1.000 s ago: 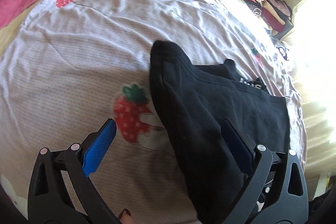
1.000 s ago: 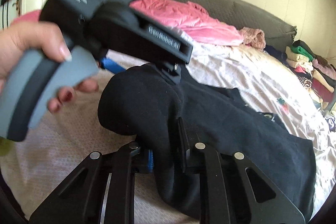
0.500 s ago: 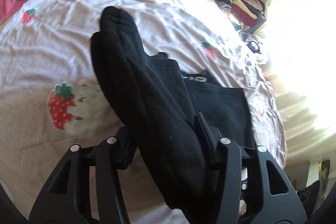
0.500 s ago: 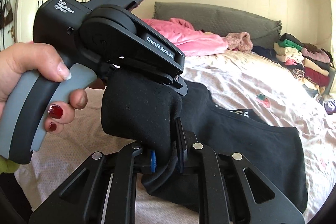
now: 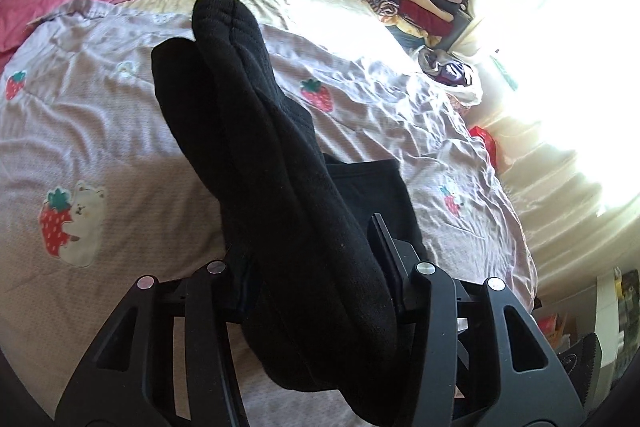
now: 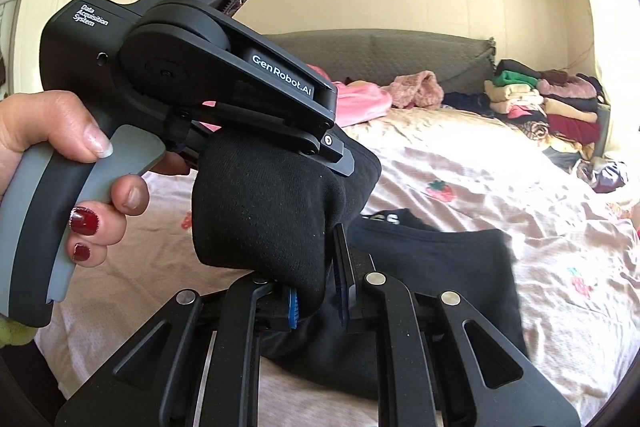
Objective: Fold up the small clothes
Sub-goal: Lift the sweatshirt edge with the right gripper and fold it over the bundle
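Both tongs pinch thick, soft black garment point(image 5: 280, 195).

Daylight floods from the sheer cream window curtain point(image 5: 560, 75), blown out white. Wrinkled pale strawberry-print bedsheet point(image 5: 120, 131) glares nearby. Fisheye bends edges, corners black; focus sharp.
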A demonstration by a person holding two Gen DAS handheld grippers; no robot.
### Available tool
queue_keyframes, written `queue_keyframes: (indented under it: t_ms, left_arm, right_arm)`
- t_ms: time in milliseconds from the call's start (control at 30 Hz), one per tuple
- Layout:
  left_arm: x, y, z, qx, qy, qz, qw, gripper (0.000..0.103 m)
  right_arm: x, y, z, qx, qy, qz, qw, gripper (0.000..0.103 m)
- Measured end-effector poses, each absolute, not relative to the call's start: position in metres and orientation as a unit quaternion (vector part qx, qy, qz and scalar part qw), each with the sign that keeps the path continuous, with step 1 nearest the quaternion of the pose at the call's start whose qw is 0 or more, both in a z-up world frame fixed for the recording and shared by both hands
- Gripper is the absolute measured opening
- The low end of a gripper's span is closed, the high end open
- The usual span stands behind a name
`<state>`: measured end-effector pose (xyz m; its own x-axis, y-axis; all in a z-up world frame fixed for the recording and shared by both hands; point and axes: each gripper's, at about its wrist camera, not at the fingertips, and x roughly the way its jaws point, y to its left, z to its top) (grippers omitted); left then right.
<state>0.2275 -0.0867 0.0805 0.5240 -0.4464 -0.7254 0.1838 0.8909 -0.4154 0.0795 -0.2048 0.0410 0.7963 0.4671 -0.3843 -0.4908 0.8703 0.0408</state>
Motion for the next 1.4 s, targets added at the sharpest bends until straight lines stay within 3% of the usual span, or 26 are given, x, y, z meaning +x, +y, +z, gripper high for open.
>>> queue_keyframes:
  t_ms: [500, 567, 600, 767, 933, 1000, 1100, 1267, 1400]
  left_arm:
    - [0.234, -0.147, 0.058, -0.120, 0.476, -0.215, 0.845, 0.040]
    - [0.230, -0.151, 0.056, -0.121, 0.473, -0.226, 0.843, 0.057]
    - [0.228, -0.150, 0.057, -0.124, 0.469, -0.232, 0.843, 0.078]
    - [0.220, -0.137, 0.065, -0.132, 0.444, -0.235, 0.854, 0.079]
    - [0.220, -0.123, 0.056, -0.105, 0.450, -0.200, 0.864, 0.079]
    - [0.219, -0.118, 0.045, -0.094, 0.458, -0.186, 0.864, 0.079]
    - [0.216, -0.111, 0.031, -0.088, 0.466, -0.175, 0.863, 0.079]
    - [0.209, -0.105, 0.015, -0.083, 0.476, -0.168, 0.859, 0.079]
    - [0.204, -0.106, 0.010, -0.075, 0.480, -0.166, 0.858, 0.079]
  right_arm:
    - [0.087, -0.251, 0.020, -0.013, 0.226, 0.204, 0.952, 0.013]
    - [0.091, -0.255, 0.014, -0.008, 0.236, 0.197, 0.952, 0.013]
    - [0.094, -0.257, 0.010, -0.003, 0.244, 0.192, 0.951, 0.013]
    - [0.119, -0.286, -0.024, 0.087, 0.336, 0.174, 0.921, 0.013]
    - [0.127, -0.309, -0.044, 0.189, 0.376, 0.192, 0.887, 0.015]
    - [0.125, -0.310, -0.041, 0.182, 0.378, 0.179, 0.890, 0.027]
    - [0.120, -0.316, -0.034, 0.179, 0.378, 0.179, 0.891, 0.031]
    - [0.109, -0.336, -0.013, 0.190, 0.364, 0.178, 0.894, 0.058]
    - [0.115, -0.359, 0.001, 0.208, 0.342, 0.161, 0.902, 0.067]
